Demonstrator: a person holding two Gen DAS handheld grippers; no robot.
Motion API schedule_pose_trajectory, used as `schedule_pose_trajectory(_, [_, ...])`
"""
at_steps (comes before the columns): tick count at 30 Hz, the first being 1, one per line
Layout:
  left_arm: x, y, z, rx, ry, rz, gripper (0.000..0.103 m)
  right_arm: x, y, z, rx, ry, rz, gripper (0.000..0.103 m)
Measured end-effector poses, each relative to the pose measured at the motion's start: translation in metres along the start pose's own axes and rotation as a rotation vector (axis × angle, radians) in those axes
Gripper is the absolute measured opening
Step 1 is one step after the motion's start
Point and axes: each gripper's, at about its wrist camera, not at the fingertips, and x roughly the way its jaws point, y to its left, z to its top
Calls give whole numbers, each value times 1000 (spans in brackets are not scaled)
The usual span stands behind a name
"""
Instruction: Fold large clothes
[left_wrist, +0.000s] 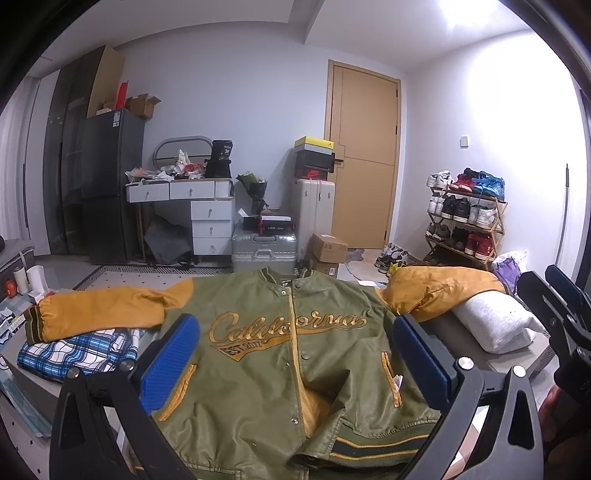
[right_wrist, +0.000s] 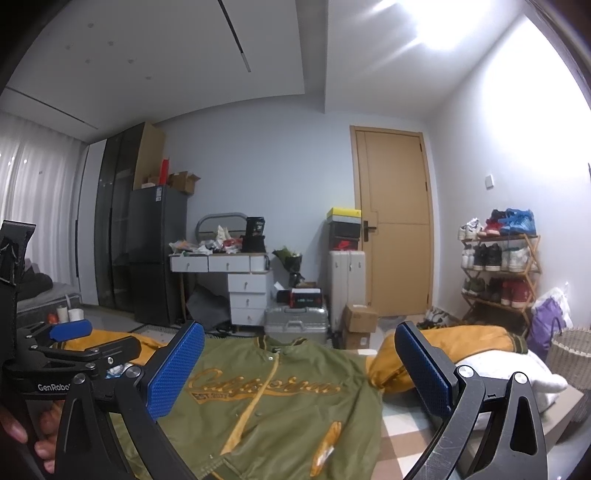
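The green-and-yellow jacket (left_wrist: 288, 354) lies front-up and spread flat on the bed (right_wrist: 399, 435), sleeves out, ready for folding, while the left gripper (left_wrist: 295, 365) and right gripper (right_wrist: 299, 373) hover above it, both spread wide and holding nothing.

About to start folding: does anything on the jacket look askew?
Yes. The jacket lies face up, but its bottom front is unsnapped and flipped open near the hem, showing yellow lining. One sleeve is draped over a folded grey garment.
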Motion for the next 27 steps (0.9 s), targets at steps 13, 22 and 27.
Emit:
schedule_pose_trajectory(13, [1,-2,-1,5,2,-6,102,-3,-3,2,5,2,-2,103])
schedule_pose_trajectory(22, [2,-2,-2,6,2,-5,102,-2,-2,4,-2,4,-2,103])
schedule_pose_trajectory(27, [3,-2,-2,7,6,-8,102,-2,-2,4,-3,3,-3,103])
